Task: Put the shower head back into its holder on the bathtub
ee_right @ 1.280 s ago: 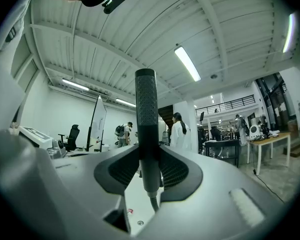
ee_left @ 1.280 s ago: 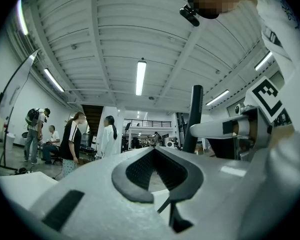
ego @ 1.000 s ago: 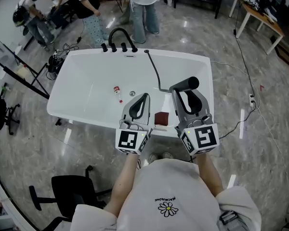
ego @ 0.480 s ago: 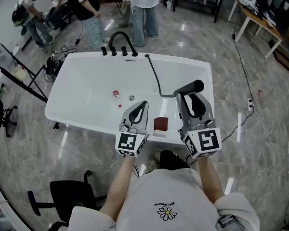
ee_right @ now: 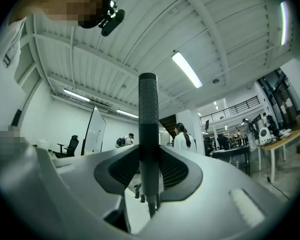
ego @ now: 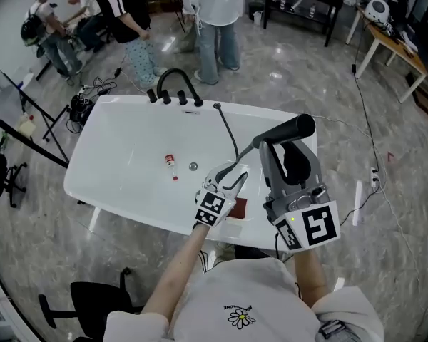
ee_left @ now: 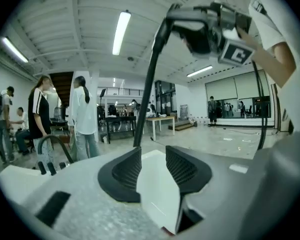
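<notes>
Jaws of the right gripper (ee_right: pixel 149 154) are clamped on the shower head (ee_right: pixel 148 109), held up above the near right corner of the white bathtub (ego: pixel 121 134); the left gripper (ee_left: pixel 152 151), lower over the near rim, has jaws opening with nothing between them. From the clamped jaws the holder seems to lie ahead and leftward on the far rim, where the black hose (ego: pixel 228 130) emerges beside the faucet (ego: pixel 175 84); the empty left gripper sits slightly nearer it; the shower head is a slim matte black wand, its long axis crossing the jaws.
</notes>
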Action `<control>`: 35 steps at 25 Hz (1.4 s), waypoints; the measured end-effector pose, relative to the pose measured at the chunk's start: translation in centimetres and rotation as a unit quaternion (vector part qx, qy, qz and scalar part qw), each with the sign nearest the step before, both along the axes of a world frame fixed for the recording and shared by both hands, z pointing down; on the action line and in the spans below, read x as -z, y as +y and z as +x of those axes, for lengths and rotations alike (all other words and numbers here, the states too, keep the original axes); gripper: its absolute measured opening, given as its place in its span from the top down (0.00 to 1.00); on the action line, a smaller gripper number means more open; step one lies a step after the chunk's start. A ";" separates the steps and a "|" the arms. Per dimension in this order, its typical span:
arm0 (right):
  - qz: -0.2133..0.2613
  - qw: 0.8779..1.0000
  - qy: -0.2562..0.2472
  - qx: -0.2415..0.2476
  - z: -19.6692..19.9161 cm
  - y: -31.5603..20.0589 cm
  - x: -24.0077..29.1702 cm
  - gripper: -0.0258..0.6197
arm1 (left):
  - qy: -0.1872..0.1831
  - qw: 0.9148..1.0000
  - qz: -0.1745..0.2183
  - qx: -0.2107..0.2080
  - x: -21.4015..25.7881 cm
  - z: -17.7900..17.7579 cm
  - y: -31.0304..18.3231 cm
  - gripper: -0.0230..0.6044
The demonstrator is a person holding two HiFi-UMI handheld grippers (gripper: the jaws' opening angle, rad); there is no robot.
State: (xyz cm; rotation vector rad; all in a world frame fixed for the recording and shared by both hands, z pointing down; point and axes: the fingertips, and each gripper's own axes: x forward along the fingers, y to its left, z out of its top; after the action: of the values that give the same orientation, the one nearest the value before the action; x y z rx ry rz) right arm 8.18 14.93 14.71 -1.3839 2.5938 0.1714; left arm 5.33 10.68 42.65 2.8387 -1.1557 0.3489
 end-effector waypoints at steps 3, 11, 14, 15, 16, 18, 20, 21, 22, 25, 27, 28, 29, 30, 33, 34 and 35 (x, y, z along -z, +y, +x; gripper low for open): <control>0.023 0.999 -0.003 0.027 0.4 -2.3 1.7 0.76 | -0.012 0.996 -0.079 0.033 -4.5 0.8 -6.0 0.83; 0.021 0.999 0.008 0.035 4.4 -9.2 -1.4 0.76 | -0.044 0.991 -0.108 0.062 -11.5 1.8 -11.3 0.80; 0.002 0.999 0.028 0.028 4.7 -11.6 -3.8 0.76 | -0.043 0.992 -0.097 0.069 -12.0 0.8 -10.9 0.77; -0.004 0.999 0.032 0.024 4.8 -12.2 -4.4 0.76 | -0.044 0.992 -0.097 0.075 -12.3 0.3 -10.9 0.76; -0.008 0.999 0.032 0.020 4.8 -12.8 -4.8 0.76 | -0.048 0.991 -0.093 0.079 -12.5 -0.3 -11.2 0.76; -0.012 0.999 0.026 0.015 4.9 -13.9 -5.3 0.76 | -0.063 0.991 -0.080 0.081 -12.4 -1.5 -12.3 0.76; -0.010 1.000 0.021 0.013 4.8 -14.8 -5.4 0.76 | -0.078 0.991 -0.078 0.081 -12.8 -2.4 -13.6 0.74; -0.007 1.000 0.016 0.014 4.7 -15.3 -5.3 0.76 | -0.083 0.990 -0.082 0.077 -13.3 -2.6 -14.1 0.72; -0.004 1.000 0.009 0.015 4.6 -15.8 -4.9 0.76 | -0.091 0.989 -0.090 0.068 -14.3 -2.5 -14.4 0.71; 0.017 1.000 -0.009 0.022 4.0 -17.6 -3.4 0.76 | -0.121 0.986 -0.111 0.018 -18.5 -1.3 -14.7 0.61; 0.030 0.999 -0.012 0.022 3.3 -18.6 -2.8 0.76 | -0.121 0.985 -0.119 -0.002 -21.3 0.0 -15.1 0.58; 0.032 0.999 -0.013 0.023 3.0 -18.9 -2.7 0.76 | -0.113 0.986 -0.123 -0.003 -22.5 0.7 -15.5 0.57; 0.031 0.999 -0.016 0.025 2.6 -19.0 -2.7 0.76 | -0.103 0.986 -0.128 0.001 -23.6 1.4 -16.0 0.57; 0.028 0.999 -0.020 0.028 2.3 -19.0 -2.7 0.76 | -0.092 0.987 -0.135 0.009 -24.6 1.9 -16.6 0.57; 0.019 0.999 -0.025 0.039 1.0 -19.4 -3.1 0.76 | -0.072 0.982 -0.169 0.036 -28.1 2.0 -19.0 0.58; 0.017 0.999 -0.023 0.036 0.7 -19.8 -3.4 0.76 | -0.079 0.980 -0.177 0.038 -29.3 1.7 -19.6 0.64; 0.016 0.999 -0.019 0.031 0.6 -20.2 -4.0 0.76 | -0.091 0.979 -0.181 0.037 -30.2 1.4 -20.0 0.82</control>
State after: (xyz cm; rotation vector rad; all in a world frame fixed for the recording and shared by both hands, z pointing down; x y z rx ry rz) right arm 8.74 -5.28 18.67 -1.2833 2.5880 0.1745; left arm 6.68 -9.37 72.83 2.4826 -1.0899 0.7436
